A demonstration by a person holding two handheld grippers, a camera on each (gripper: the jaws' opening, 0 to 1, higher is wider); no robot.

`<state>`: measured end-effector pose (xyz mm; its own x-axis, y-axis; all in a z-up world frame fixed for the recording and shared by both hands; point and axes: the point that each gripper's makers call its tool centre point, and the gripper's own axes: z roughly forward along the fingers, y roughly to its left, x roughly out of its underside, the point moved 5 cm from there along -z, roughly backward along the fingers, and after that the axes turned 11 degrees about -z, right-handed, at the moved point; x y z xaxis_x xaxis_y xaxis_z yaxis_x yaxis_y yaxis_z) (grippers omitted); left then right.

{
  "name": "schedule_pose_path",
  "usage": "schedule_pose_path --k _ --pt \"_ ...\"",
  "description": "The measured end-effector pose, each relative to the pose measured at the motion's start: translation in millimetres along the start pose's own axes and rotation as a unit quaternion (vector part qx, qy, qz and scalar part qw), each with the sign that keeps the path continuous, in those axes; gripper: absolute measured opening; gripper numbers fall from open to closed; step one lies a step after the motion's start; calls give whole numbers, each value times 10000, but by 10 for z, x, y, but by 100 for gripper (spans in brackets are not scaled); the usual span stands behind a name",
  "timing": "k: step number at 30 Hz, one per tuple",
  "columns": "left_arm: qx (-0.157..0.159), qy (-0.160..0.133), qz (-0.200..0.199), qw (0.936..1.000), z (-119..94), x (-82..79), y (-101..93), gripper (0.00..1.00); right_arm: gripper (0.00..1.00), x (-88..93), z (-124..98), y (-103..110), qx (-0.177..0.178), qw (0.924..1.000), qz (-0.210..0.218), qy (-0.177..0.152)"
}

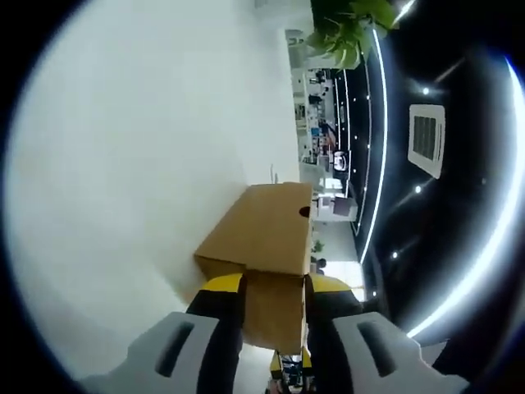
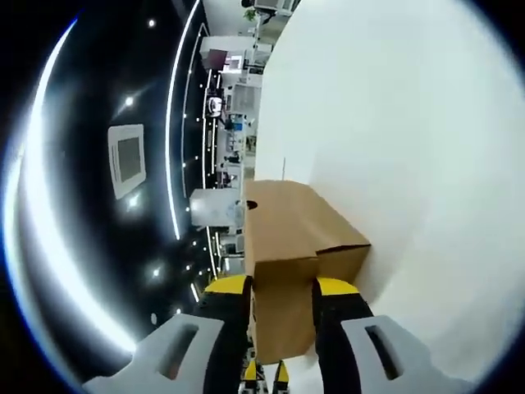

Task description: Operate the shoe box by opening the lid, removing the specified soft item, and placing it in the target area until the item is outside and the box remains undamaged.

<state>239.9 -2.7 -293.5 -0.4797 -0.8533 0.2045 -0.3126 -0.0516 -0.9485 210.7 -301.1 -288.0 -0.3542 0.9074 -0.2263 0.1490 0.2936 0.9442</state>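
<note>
The brown cardboard shoe box (image 1: pixel 261 223) stretches away from my left gripper (image 1: pixel 275 287), whose yellow-tipped jaws are shut on a cardboard panel of its lid. A small round hole (image 1: pixel 304 212) shows in the box's side. In the right gripper view the same box (image 2: pixel 287 230) appears from its other end, with a hole (image 2: pixel 251 205) near the far edge. My right gripper (image 2: pixel 282 287) clamps a cardboard lid panel there too. The inside of the box and any soft item are hidden.
Both views are rolled sideways. A wide white surface (image 1: pixel 139 180) lies beside the box, also the white surface (image 2: pixel 410 139). A dark ceiling with light strips and a vent (image 1: pixel 426 139) fills the other side. A green plant (image 1: pixel 349 33) and distant shelving stand far off.
</note>
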Motion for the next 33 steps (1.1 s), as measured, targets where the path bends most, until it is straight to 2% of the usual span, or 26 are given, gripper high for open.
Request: schedule_pose_path --k 10,14,23,27,33 --pt "-144 -13 3 9999 -23 16 -38 28 26 11 -16 5 15 10000 1 -32" --pt "-151 -66 -20 9999 -34 18 -44 27 26 33 -35 25 29 9999 -10 -162" --pt "-269 -55 -110 9996 -64 1 -150 27 26 7 -75 140 154 9998 115 -35" --pt "-211 -150 -120 9996 -109 75 -191 27 26 9 -67 141 292 9987 320 -266" --pt "-250 -231 -60 9994 -105 73 -243 27 26 -7 -71 198 399 9983 286 -326"
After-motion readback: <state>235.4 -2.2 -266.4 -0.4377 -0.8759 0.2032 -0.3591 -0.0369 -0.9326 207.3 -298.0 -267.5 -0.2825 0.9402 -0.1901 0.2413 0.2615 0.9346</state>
